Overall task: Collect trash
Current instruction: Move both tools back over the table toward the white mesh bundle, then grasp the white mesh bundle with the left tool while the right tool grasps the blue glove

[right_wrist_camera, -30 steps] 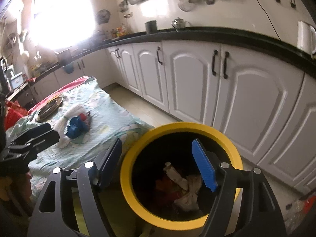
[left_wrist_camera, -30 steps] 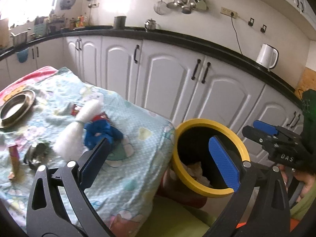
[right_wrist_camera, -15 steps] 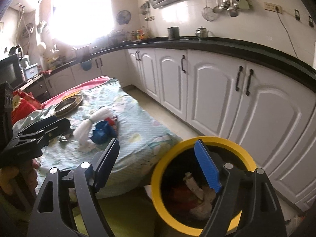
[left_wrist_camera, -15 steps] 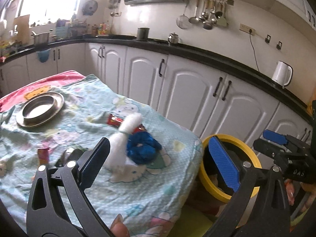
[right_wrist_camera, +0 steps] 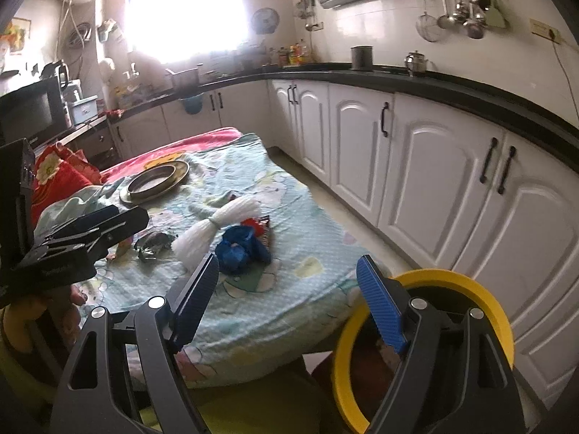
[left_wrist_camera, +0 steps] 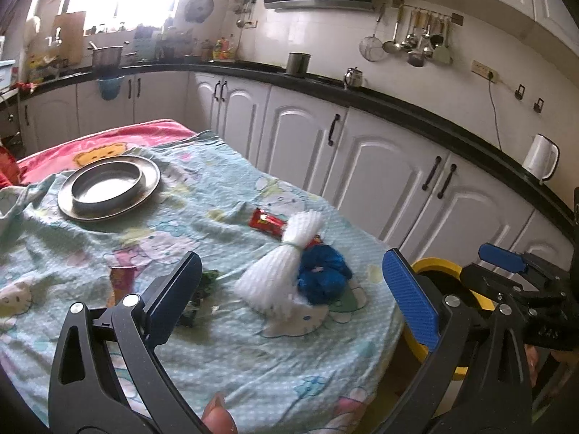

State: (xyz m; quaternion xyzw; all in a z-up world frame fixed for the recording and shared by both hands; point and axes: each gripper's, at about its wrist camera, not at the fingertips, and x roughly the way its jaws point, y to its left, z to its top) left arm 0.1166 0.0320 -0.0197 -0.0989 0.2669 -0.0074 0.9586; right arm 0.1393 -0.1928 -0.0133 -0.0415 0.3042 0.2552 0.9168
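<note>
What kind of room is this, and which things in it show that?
Most likely a home kitchen: white cabinets under a black counter, ladles hung on the wall, and an electric kettle.

My left tongs (left_wrist_camera: pixel 293 298) gape empty over the cloth-covered tabletop (left_wrist_camera: pixel 224 354). A white bundle (left_wrist_camera: pixel 280 273) touches a blue crumpled bag (left_wrist_camera: pixel 322 278) at twelve o'clock; the steel plate (left_wrist_camera: pixel 108 186) lies at ten, the yellow-rimmed bin (left_wrist_camera: pixel 434 266) at three.
</note>
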